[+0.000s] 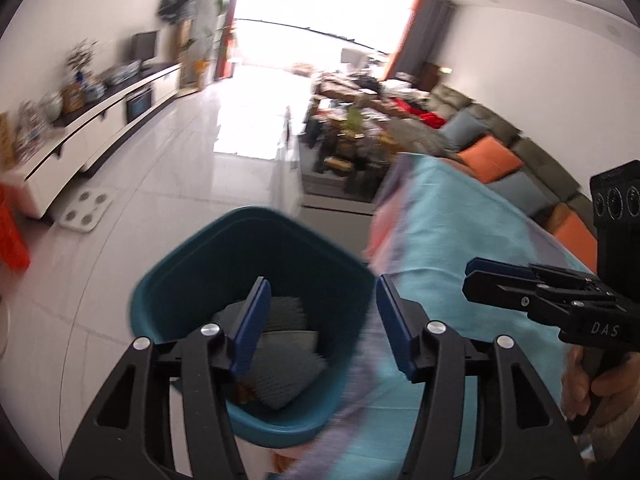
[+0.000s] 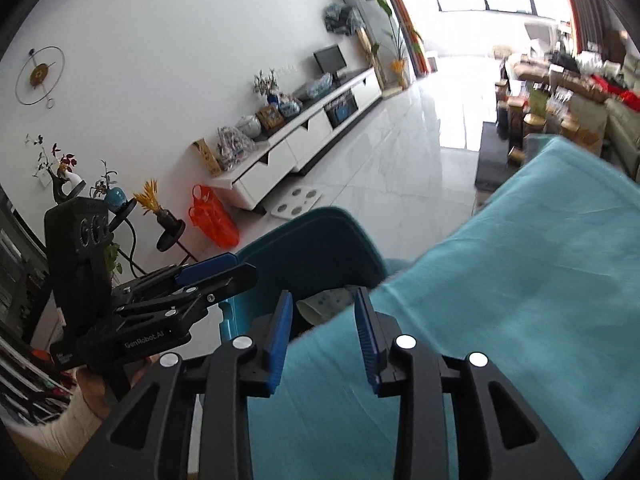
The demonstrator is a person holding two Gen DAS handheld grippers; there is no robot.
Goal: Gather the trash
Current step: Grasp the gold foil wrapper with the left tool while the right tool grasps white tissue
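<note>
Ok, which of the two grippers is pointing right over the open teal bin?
The left gripper. Its open fingers frame the teal bin and the grey wrappers inside, while the right gripper, also open, sits mostly above the turquoise tablecloth beside the bin.

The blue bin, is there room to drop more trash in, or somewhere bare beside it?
The bin holds grey crumpled pieces low down; above them it is open. The turquoise cloth beside it is bare. The far coffee table is crowded.

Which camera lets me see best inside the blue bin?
The left wrist view: it looks down into the blue bin, showing grey crumpled items at the bottom. The right wrist view catches only its rim and a sliver inside, with the turquoise cloth covering part.
</note>
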